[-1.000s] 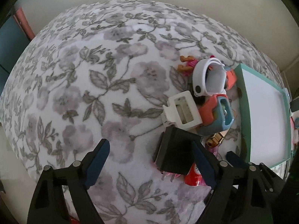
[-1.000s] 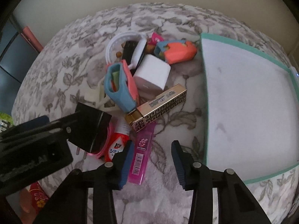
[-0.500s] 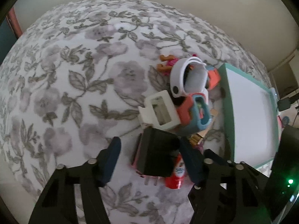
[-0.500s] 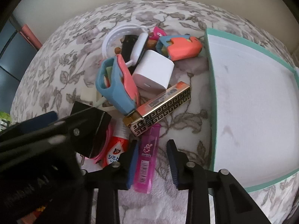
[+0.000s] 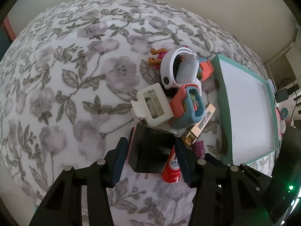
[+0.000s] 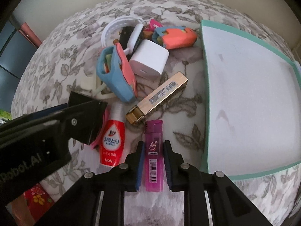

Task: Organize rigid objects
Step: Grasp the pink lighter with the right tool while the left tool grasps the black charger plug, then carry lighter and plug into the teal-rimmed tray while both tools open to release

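Note:
A pile of small objects lies on the floral cloth. My left gripper [image 5: 150, 146] is open, its fingers on either side of a black plug adapter [image 5: 150, 148], also seen in the right wrist view [image 6: 84, 113]. My right gripper [image 6: 153, 150] is narrowly open around a pink lighter [image 6: 153, 154], its pads close to the lighter's sides but no firm grip shows. A red Lion bottle [image 6: 112, 143] lies between adapter and lighter. A gold box [image 6: 158, 99], a white charger cube [image 6: 148, 60], a blue-and-coral case [image 6: 114, 75] and a white band [image 5: 169, 69] lie beyond.
A teal-rimmed white tray [image 6: 205, 75] stands empty at the right, also in the left wrist view [image 5: 223, 98]. A cream hair clip [image 5: 152, 105] and a second coral case [image 6: 176, 37] sit in the pile. Bare floral cloth spreads to the left.
Both grippers have moved forward and down. The left fingers have narrowed around the black adapter. The right fingers have closed in around the pink lighter.

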Demonstrator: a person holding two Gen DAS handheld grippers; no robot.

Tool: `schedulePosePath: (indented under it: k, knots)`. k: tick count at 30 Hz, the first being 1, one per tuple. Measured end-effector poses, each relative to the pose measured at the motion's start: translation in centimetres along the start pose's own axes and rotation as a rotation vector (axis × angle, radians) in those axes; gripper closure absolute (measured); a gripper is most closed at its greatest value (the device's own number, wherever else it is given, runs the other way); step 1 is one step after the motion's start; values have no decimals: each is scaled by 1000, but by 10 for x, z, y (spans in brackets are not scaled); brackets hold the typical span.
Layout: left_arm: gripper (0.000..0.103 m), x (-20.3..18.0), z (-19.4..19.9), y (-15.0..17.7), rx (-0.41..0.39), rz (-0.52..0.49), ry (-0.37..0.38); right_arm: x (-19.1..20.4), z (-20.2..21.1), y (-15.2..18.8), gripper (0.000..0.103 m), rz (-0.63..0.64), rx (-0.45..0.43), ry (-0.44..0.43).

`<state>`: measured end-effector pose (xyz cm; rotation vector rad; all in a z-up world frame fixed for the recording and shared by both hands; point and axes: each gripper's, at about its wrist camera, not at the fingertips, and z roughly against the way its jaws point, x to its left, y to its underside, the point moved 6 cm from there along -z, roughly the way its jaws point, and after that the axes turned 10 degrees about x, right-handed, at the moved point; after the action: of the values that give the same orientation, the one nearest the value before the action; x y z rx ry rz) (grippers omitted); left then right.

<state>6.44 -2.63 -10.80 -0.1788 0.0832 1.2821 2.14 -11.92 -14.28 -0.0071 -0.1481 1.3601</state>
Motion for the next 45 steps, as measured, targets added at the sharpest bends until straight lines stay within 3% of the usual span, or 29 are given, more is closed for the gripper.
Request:
schedulePosePath:
  k: [10, 12, 23, 38, 45]
  knots:
    - [50, -8, -13, 2, 39, -56, -78, -7, 4, 9, 82, -9, 11, -26]
    - [58, -8, -16, 2, 47, -68, -95, -8, 5, 10, 82, -13, 11, -33]
    - [63, 3, 5, 1, -18, -48, -67, -4, 10, 10, 82, 4, 0, -44]
    - [63, -10, 50, -1, -182, -80, -23, -8, 60, 5, 82, -10, -132, -95]
    - [63, -46, 50, -5, -163, -161, -23, -42, 78, -3, 82, -97, -212, -34]
